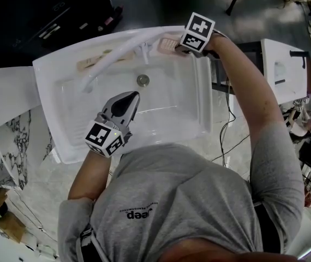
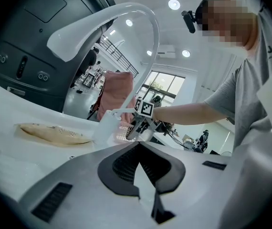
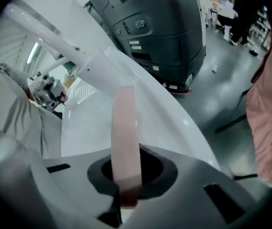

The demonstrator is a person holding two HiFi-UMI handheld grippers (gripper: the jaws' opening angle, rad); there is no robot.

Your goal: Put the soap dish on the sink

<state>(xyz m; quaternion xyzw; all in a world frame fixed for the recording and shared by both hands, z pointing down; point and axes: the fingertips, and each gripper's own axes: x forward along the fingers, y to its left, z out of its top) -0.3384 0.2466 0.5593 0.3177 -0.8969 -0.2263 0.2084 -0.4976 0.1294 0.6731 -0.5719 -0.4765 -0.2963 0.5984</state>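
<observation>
The right gripper (image 3: 125, 194) has its two jaws clamped on a pale pink plastic soap dish (image 3: 125, 128). In the right gripper view the dish appears edge-on, as a thin pink band that starts between the dark pads and runs straight out past the tips. The gripper points steeply down.

In the head view the dish sits at the back edge of the white ceramic sink (image 1: 52, 64), just to the right of the base of the white arched faucet (image 1: 112, 56). The right gripper is immediately beside it at the back right corner. Whether the dish already rests on the sink's rim cannot be told.

The left gripper (image 2: 145, 190) has its jaws together with nothing between them. It hangs over the front part of the basin, pointing toward the round metal drain (image 1: 143, 80) and well apart from the dish.

On the back edge of the sink, left of the faucet base, lies a flat beige speckled oval piece (image 2: 52, 133).

Beyond the sink's back edge stands a large dark grey machine housing (image 3: 160, 27). The person wears a grey T-shirt (image 1: 188, 201).
</observation>
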